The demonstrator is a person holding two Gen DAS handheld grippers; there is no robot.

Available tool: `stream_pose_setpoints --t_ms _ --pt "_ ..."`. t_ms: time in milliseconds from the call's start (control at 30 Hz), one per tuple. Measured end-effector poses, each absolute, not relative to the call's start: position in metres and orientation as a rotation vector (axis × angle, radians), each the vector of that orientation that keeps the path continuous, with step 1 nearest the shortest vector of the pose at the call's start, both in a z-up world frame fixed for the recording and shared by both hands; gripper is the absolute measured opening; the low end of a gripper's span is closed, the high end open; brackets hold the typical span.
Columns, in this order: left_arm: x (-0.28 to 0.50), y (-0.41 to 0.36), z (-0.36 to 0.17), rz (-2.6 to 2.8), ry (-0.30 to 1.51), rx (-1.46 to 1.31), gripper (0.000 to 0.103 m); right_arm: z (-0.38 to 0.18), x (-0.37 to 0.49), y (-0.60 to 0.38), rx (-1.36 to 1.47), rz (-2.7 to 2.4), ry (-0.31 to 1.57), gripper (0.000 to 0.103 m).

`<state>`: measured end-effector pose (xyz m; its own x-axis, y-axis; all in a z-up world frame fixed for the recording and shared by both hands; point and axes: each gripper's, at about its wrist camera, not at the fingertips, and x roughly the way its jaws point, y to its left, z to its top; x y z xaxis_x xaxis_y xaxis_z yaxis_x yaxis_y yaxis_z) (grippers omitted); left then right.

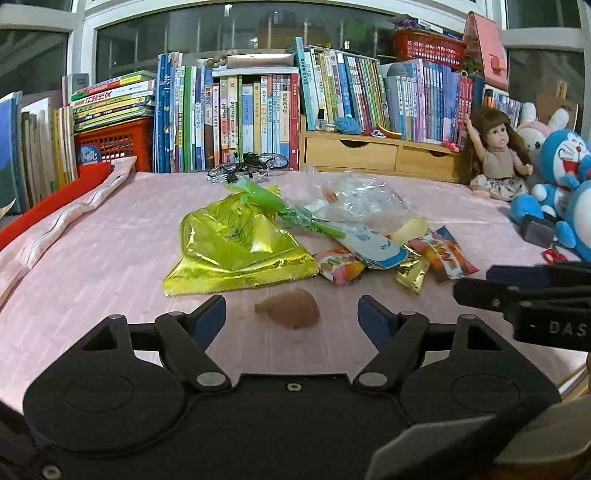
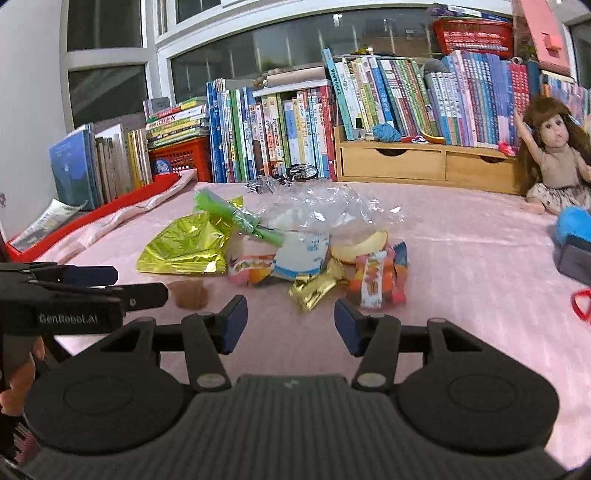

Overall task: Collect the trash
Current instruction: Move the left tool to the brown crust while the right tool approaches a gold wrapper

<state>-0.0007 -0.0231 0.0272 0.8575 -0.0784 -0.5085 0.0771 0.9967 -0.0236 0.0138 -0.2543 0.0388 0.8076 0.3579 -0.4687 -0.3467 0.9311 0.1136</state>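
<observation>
While both claws, left claw [image 1: 291,314] and right claw [image 2: 290,321], gape empty, one yellow-green bag [image 1: 236,251] lies ahead.

The left gripper [image 2: 110,291], seen from the right wrist, bears white lettering "GenRobot.AI" on its side; the right gripper [image 1: 491,284], seen from the left wrist, shows "DAS"; book spines [image 1: 258,114] carry print too small to read

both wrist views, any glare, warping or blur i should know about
Left wrist view: glare glints on the yellow foil bag, and the fisheye bows the book row. Right wrist view: highlights on the clear plastic bag, window frame curved, and the doll soft near the edge.
</observation>
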Motion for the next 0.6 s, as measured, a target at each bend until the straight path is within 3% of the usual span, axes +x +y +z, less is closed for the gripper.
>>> stream_pose_setpoints --t_ms 300,600 --pt "0.028 -0.02 0.002 -0.064 0.561 -0.05 0.069 0.025 0.061 -0.234 -0.127 0.371 0.55 0.068" --pt "0.039 -0.019 -0.007 -0.074 0.568 -0.061 0.068 0.022 0.09 -0.233 -0.215 0.43 0.57 0.077"
